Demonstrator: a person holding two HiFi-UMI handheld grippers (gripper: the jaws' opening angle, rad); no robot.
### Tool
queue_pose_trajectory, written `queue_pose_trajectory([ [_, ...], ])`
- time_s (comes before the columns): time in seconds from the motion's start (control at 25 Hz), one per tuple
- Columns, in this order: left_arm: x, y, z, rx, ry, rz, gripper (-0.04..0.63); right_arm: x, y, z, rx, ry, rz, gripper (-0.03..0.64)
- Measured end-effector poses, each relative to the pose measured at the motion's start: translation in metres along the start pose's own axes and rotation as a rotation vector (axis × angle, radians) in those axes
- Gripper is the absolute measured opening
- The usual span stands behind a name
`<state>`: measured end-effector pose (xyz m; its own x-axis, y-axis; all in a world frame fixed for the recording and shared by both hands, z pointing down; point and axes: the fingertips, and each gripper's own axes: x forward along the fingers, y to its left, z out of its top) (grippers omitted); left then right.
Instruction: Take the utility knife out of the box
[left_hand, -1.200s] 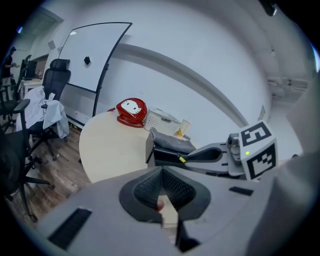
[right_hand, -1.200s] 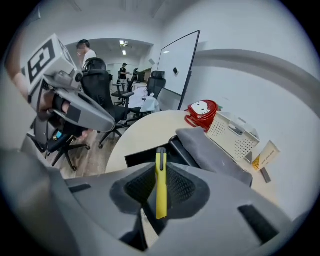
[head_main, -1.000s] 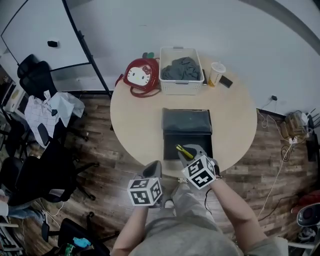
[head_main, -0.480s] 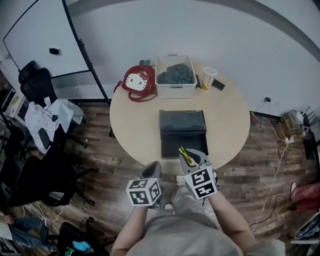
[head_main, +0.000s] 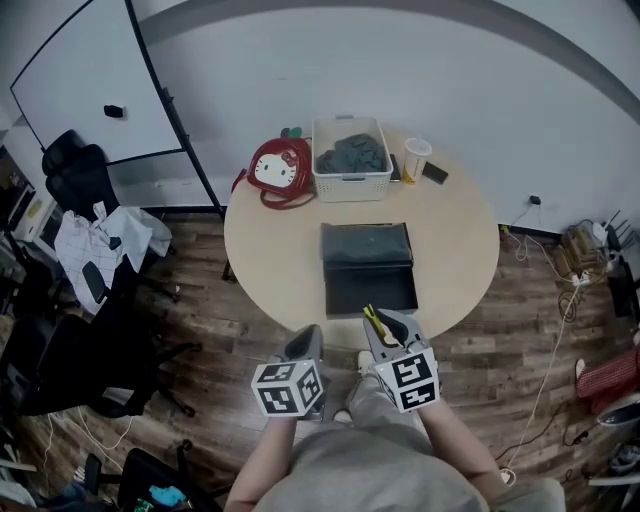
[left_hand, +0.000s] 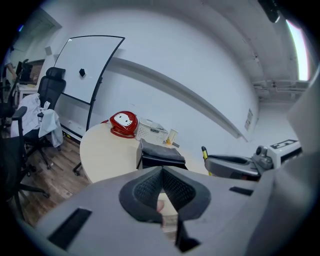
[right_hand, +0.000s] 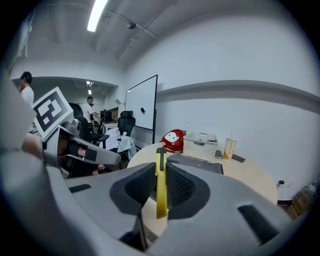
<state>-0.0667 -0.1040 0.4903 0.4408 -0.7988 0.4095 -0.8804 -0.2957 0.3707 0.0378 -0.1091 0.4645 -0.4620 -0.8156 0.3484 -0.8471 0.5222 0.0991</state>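
Observation:
The black box (head_main: 368, 262) lies open in the middle of the round table (head_main: 270, 250). My right gripper (head_main: 388, 325) hovers at the table's near edge, off the box, shut on the yellow utility knife (head_main: 374, 321). In the right gripper view the knife (right_hand: 160, 185) stands upright between the pads, with the box (right_hand: 197, 163) beyond it. My left gripper (head_main: 307, 335) hangs beside it to the left, off the table, shut with nothing in it. Seen in the left gripper view, its pads (left_hand: 150, 186) meet, and the box (left_hand: 160, 155) is ahead of them.
At the table's far side stand a red cartoon-cat bag (head_main: 281, 168), a white basket (head_main: 351, 180) with grey cloth, a paper cup (head_main: 415, 158) and a phone (head_main: 434, 173). Office chairs (head_main: 75, 170) and a whiteboard (head_main: 90, 80) stand at the left. Cables lie on the floor at the right.
My right gripper has drawn back from the box's front toward me and risen, carrying the yellow knife. The left gripper has lifted a little beside it.

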Motion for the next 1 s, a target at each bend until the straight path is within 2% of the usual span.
queue_pose_trajectory([
  [1.0,-0.004,-0.005,-0.003,-0.007,-0.012,-0.013,0.003,-0.013,-0.002,0.007,0.081,-0.053,-0.023,0.054],
])
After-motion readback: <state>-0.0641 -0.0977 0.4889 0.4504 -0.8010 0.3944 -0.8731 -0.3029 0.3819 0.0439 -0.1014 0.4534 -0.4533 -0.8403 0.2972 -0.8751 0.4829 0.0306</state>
